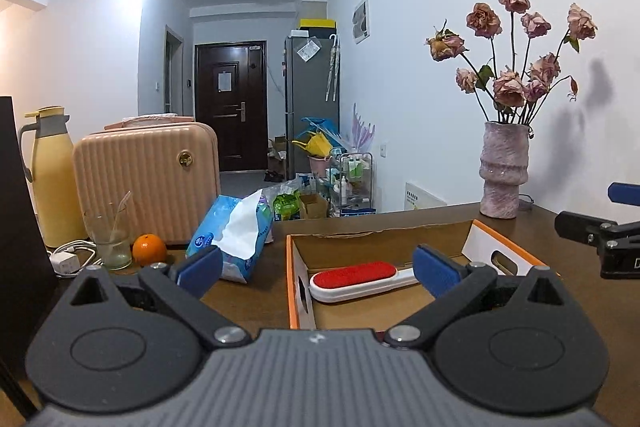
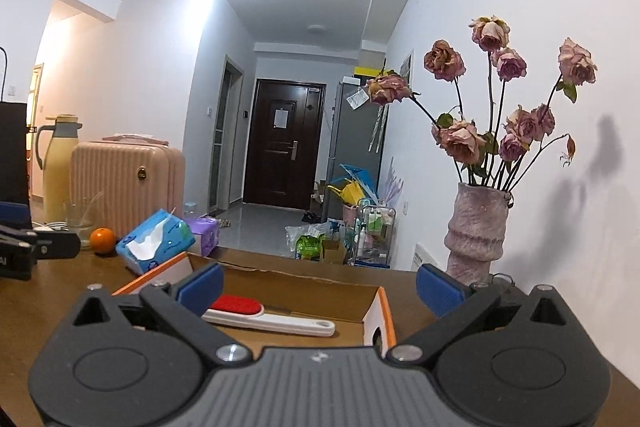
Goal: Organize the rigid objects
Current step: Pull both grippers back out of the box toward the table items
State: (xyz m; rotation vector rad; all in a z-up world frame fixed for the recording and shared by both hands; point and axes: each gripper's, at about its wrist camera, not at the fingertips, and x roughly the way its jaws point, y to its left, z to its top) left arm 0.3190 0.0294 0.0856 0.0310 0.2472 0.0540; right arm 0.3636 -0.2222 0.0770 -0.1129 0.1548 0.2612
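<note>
Lint brush (image 1: 354, 279) lies flat inside the box (image 1: 294, 291) on the table, left gripper (image 1: 318, 267) and right gripper (image 2: 320, 287) both wide open and empty; next pick probably needs centred jaws, level approach.

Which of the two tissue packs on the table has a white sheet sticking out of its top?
The blue tissue pack, nearest the orange. A white sheet pokes from its opening; the purple tissue pack behind it shows none.
</note>
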